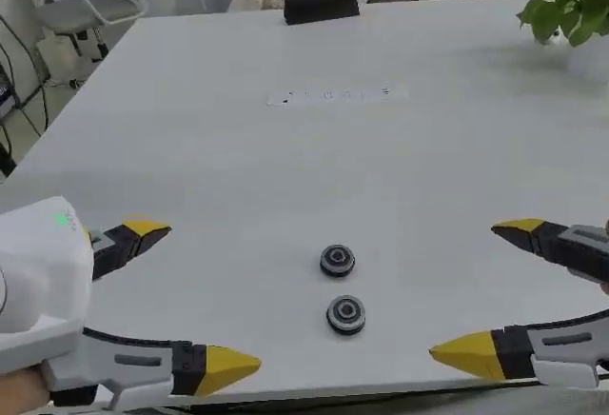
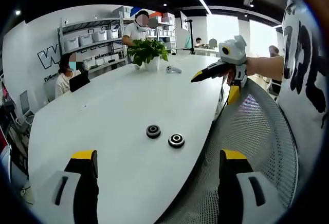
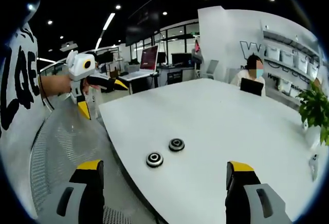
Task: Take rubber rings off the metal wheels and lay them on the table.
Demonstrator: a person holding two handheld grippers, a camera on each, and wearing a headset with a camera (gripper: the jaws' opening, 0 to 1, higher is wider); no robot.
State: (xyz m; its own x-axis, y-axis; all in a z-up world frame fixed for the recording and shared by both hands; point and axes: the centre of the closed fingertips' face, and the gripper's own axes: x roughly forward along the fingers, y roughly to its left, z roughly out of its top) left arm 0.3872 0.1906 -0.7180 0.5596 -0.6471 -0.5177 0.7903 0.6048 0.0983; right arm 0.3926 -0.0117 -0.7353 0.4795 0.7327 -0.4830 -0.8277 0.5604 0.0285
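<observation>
So the near wheel (image 1: 345, 314) and far wheel (image 1: 337, 261) lie flat on the table (image 1: 285, 148) close to its front edge, rubber rings seemingly on. Left gripper (image 1: 209, 296) and right gripper (image 1: 464, 289) both gape wide, empty, wheels smack between them, neither side clearly closer.

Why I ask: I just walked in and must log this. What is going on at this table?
A person holds two yellow-tipped two-jaw grippers over the near edge of the white table. The left gripper and the right gripper are open, holding nothing. Between them lie two small round metal wheels, the nearer wheel and the farther wheel, untouched. Their black rubber rings look to be on.
</observation>
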